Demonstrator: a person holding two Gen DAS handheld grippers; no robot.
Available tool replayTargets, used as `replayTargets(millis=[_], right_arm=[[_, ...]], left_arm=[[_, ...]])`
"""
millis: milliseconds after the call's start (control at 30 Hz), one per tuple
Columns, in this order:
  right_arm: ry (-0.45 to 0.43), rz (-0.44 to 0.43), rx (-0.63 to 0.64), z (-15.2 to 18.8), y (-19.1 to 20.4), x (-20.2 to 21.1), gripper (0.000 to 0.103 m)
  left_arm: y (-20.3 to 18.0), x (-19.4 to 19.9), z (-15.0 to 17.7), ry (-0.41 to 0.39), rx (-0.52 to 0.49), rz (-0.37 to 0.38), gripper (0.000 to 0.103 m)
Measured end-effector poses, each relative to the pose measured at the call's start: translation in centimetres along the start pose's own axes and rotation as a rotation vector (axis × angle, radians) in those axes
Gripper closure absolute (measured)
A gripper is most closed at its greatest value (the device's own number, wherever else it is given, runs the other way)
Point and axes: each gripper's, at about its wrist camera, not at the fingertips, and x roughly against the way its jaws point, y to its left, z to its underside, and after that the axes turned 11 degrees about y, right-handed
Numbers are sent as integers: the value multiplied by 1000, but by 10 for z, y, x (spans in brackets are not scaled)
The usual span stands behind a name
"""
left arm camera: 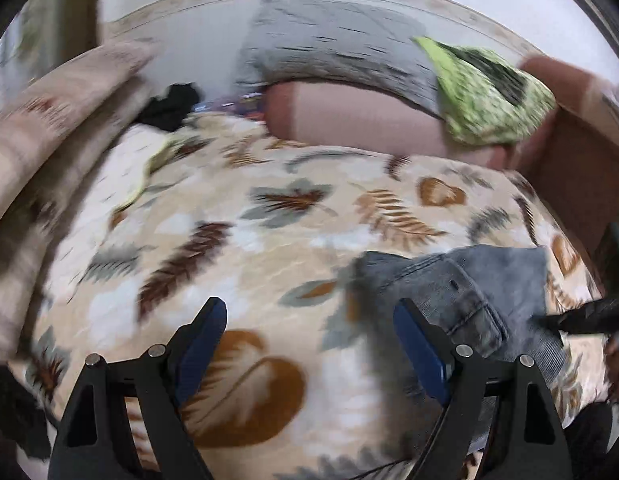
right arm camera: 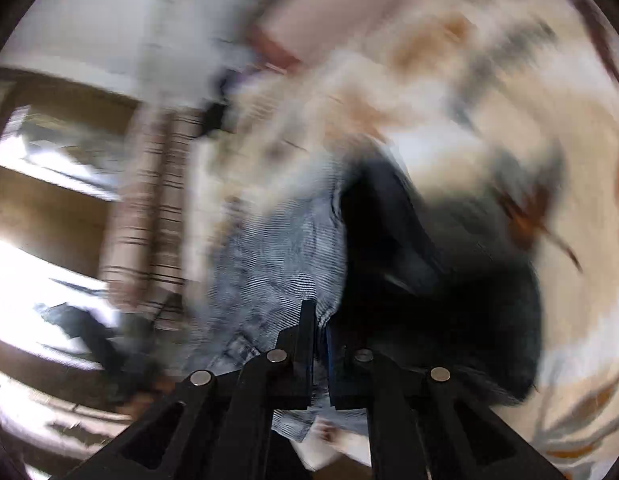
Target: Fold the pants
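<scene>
A bed fills both views, covered by a cream blanket printed with brown and grey leaves. At the far end of the bed lie a grey pillow and a pink bolster, with a green patterned cloth resting on the bolster's right end. A striped beige cushion sits along the bed's left edge, and a dark garment lies near the bed's far left corner. The pants, grey-blue denim, lie on the near right part of the bed, a pocket seam showing. The left tongs are released, spread wide above the blanket with nothing between them, just left of the pants. The right tongs are clenched on a fold of the pants; that view is heavily blurred.
</scene>
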Motion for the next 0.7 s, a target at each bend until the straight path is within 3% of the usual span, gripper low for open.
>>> replayTargets(millis=[67, 133, 167, 200, 267, 367, 400, 467, 533, 567, 600, 633, 667, 700], right_arm=[[-89, -73, -76, 14, -22, 6, 95], [-190, -117, -105, 32, -28, 20, 86], [-224, -141, -123, 43, -31, 26, 63], [-245, -170, -151, 52, -33, 30, 28], [-300, -240, -203, 76, -34, 33, 6], [-198, -367, -246, 86, -26, 7, 6], [-188, -373, -255, 86, -22, 3, 6], [-209, -275, -233, 81, -14, -7, 6], [-151, -257, -188, 73, -6, -22, 9], [-120, -247, -147, 68, -2, -24, 28], [-97, -209, -106, 66, 6, -28, 58], [-77, -162, -67, 65, 15, -31, 75], [-57, -91, -8, 64, 27, -30, 99], [-53, -35, 45, 59, 39, -27, 100]], left_arm=[[-19, -10, -5, 17, -48, -8, 17], [-30, -15, -7, 24, -72, -9, 17], [-32, -16, -8, 27, -75, -8, 17], [-34, -18, -8, 30, -77, -7, 17], [-37, -20, -10, 29, -71, -5, 17], [-43, -23, -15, 32, -83, 0, 17], [-44, -22, -17, 27, -88, 3, 17], [-48, -17, -21, 8, -94, 10, 17], [-49, -15, -25, -2, -101, 8, 17], [-49, -15, -26, -4, -103, 5, 17], [-49, -17, -27, -1, -107, 4, 17], [-48, -19, -28, 6, -112, 4, 17], [-48, -22, -29, 13, -119, 4, 17], [-48, -25, -29, 21, -127, 3, 17]])
